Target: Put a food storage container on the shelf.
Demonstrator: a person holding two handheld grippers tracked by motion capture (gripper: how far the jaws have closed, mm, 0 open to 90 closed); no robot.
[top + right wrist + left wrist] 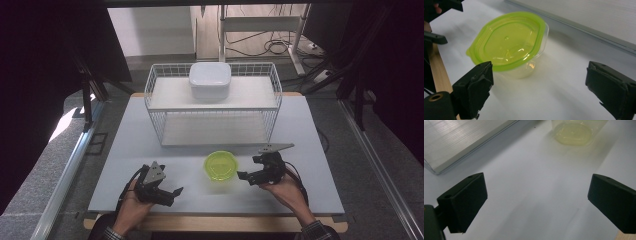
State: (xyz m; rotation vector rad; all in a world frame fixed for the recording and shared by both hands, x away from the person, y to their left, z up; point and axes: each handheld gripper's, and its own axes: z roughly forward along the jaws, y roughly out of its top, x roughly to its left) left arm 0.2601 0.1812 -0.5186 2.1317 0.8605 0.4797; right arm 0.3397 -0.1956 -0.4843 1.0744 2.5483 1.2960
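**Green-lidded tub set down, both tools wide**

Right tool (248,176) stands with jaws spread and nothing between them. The small clear plastic tub with a lime-green snap lid (220,165) sits on the pale grey counter (310,150) just ahead of it, toward its left jaw, untouched. Left tool (170,194) is likewise spread and empty, the tub well ahead of it.

Likely step: clear away from, or re-approach, the tub. To do it well, keep the jaws wide, move level, avoid clipping the lid's lip.

Beyond both tools: white wire shelf rack (276,90), white lidded box (210,79) on its upper shelf.

No brand, label or legible writing seen on either container.
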